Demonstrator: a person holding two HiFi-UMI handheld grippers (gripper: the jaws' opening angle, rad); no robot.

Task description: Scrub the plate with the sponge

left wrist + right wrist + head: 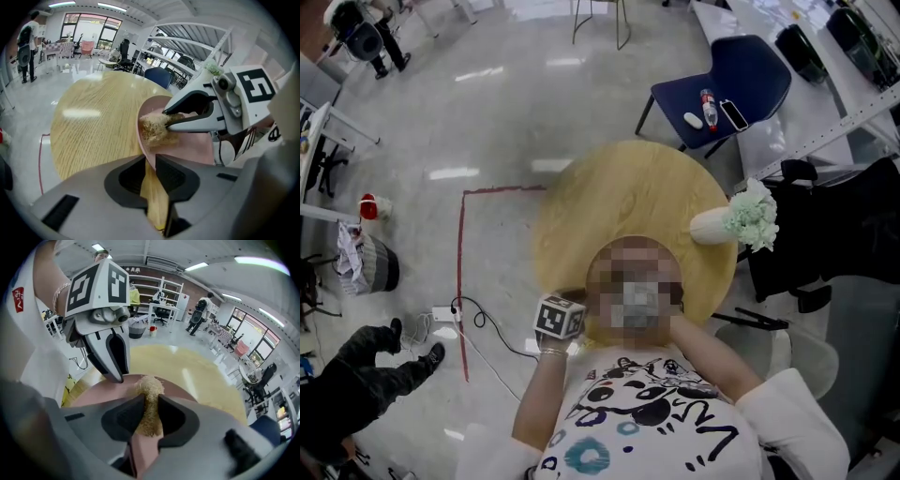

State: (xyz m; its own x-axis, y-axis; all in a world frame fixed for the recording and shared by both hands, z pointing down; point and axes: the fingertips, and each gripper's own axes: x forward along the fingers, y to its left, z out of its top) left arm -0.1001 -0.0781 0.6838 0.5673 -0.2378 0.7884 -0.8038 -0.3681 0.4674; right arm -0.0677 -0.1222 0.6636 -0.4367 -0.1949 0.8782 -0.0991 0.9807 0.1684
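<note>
Wooden table [619,192]: left gripper [150,163] clamps one plate [197,146], right gripper [150,401] one sponge [150,386]

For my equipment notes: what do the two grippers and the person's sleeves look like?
The left gripper and right gripper each have a white body, dark tapered jaws and a black-and-white marker cube. The sleeves are short and white.

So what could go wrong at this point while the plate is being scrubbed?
The left gripper pinches the plate only by its rim, so a hard push might twist it loose and drop it. The right gripper squeezes a small sponge, which could slip out, and its jaws might then scrape the plate.
</note>
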